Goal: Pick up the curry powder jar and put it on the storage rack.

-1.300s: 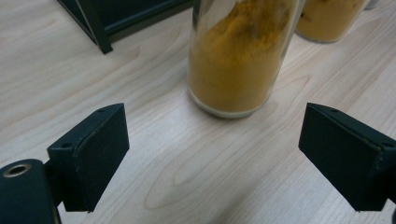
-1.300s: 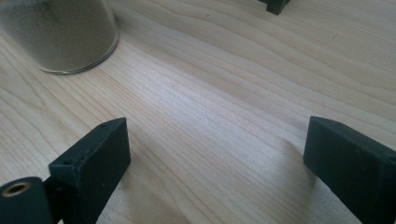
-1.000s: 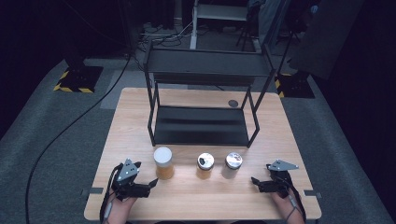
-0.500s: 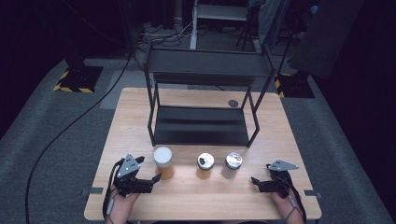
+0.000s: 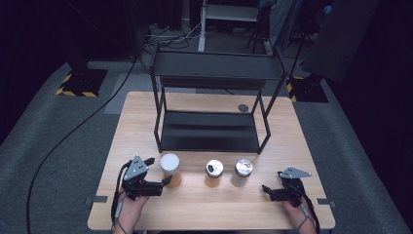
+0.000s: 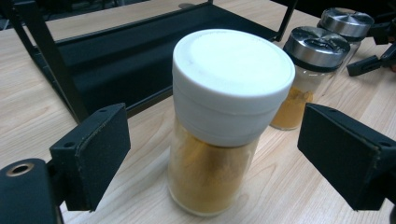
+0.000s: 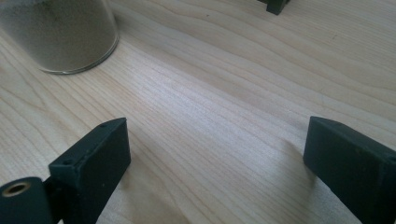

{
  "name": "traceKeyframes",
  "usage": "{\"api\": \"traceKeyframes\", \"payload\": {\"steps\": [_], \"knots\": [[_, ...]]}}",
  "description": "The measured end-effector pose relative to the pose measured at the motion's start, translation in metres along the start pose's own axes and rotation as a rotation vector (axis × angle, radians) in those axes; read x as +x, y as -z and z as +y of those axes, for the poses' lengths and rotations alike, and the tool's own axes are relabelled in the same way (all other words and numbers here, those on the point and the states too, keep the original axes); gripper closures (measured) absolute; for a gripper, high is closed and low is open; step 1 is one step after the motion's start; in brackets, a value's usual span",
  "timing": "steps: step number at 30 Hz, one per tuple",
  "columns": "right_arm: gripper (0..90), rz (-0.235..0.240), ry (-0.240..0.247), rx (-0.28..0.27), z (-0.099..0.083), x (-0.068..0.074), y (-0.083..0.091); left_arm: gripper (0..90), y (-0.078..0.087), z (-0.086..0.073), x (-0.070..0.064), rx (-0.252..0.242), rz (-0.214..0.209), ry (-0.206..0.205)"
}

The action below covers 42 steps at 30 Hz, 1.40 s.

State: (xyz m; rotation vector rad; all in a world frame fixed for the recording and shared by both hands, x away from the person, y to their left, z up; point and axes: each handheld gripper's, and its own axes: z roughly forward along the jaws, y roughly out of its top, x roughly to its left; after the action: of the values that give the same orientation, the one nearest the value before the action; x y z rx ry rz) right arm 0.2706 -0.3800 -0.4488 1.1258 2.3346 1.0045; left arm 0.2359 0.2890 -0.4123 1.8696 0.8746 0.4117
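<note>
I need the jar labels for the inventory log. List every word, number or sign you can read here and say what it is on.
No readable text in any view.
White-lidded jar: plain lid, no label, yellow-brown powder inside.
Two metal-lidded jars: no label or print visible.
Black shelf rack: no markings.
Wooden table: bare wood grain.
Yellow-and-black hazard stripes on the floor: a pattern, no words.

Three jars [image 5: 213,171] in a row before the rack [image 5: 209,129], left tongs [image 5: 159,171] around the leftmost.
</note>
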Motion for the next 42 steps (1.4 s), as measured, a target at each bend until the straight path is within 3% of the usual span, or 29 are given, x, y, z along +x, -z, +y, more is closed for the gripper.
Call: {"api": "traceKeyframes", "payload": {"steps": [21, 25, 31, 42], "knots": [[7.1, 0.0, 0.0, 0.0, 0.0, 0.0, 0.0, 14.9, -0.02, 0.01, 0.0, -0.024, -0.029, -0.027], [7.1, 0.0, 0.0, 0.0, 0.0, 0.0, 0.0, 18.0, -0.024, 0.013, 0.002, -0.003, -0.036, -0.03], [7.2, 0.0, 0.0, 0.0, 0.0, 0.0, 0.0, 32.7, -0.023, 0.017, -0.001, 0.016, -0.021, -0.057], [7.1, -0.003, -0.003, 0.0, 0.0, 0.0, 0.0, 33.6, -0.025, 0.038, -0.01, 0.086, -0.001, -0.104]]}}
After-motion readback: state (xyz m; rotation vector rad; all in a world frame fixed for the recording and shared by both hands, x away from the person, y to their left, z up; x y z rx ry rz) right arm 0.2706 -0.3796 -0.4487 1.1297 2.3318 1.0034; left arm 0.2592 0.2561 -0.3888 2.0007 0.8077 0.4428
